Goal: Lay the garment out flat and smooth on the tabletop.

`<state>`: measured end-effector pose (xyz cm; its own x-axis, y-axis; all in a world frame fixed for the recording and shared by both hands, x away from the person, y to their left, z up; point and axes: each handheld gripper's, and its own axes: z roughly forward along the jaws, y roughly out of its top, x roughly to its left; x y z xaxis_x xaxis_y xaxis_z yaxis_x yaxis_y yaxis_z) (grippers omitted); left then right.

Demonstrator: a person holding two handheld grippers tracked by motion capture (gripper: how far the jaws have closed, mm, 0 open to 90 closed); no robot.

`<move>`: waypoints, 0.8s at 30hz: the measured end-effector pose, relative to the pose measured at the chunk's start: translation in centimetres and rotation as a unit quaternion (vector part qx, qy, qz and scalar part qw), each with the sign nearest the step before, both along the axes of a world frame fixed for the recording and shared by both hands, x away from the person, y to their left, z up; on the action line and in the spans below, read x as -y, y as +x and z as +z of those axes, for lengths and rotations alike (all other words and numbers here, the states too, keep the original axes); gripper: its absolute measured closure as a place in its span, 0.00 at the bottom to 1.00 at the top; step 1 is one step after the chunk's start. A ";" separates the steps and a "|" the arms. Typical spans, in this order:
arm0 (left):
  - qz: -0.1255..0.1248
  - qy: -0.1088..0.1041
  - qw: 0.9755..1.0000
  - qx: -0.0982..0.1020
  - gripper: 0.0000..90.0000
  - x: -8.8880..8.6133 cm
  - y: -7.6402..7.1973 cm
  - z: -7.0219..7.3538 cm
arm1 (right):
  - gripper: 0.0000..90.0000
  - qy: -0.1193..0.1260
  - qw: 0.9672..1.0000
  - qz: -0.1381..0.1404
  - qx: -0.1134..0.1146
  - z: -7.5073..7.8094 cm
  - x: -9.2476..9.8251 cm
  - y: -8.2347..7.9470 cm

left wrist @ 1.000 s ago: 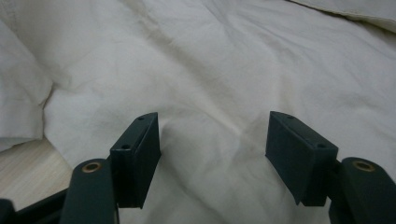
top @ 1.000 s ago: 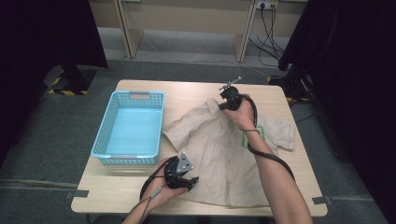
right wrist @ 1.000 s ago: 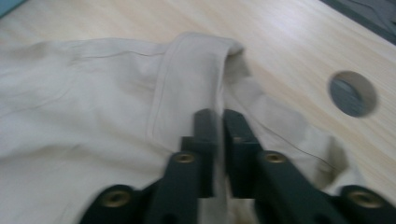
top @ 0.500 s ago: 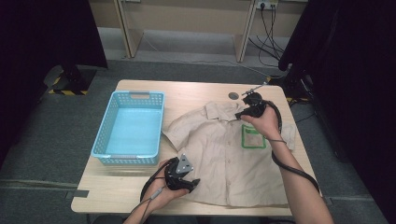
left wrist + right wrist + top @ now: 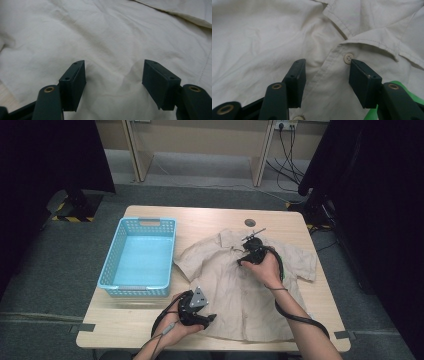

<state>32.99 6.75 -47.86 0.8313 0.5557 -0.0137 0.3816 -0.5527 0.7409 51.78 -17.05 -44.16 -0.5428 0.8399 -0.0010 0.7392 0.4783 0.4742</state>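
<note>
Soft, limp shirt: we hold both the left gripper and right gripper with fingers wide, empty; the stiffer buttoned collar offers the best hold.

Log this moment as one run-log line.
left gripper: open, at shirt hem | right gripper: jaws just opened, over button placket | basket: empty

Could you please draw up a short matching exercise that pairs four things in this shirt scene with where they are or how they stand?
Things:
1. shirt
2. basket
3. left gripper
4. right gripper

Places or states:
A. light blue, empty, on the left part of the table
B. jaws open over the buttoned placket just below the collar
C. spread flat, front up, on the table
D. jaws open at the shirt's lower left edge

Pairs: 1-C, 2-A, 3-D, 4-B
</note>
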 end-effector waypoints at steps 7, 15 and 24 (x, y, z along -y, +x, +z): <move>-0.013 0.001 1.000 -0.001 0.38 0.4 -0.2 0.0 | 0.90 -0.014 1.000 0.018 0.012 -0.6 -0.9 -0.6; -0.042 -0.004 0.999 -0.001 0.38 1.9 -0.9 0.0 | 0.98 -0.029 0.999 0.035 0.015 -0.6 0.0 -1.0; -0.027 -0.008 0.999 0.018 0.39 1.6 -0.7 0.3 | 0.65 -0.034 0.997 0.049 0.049 -0.1 0.3 -1.7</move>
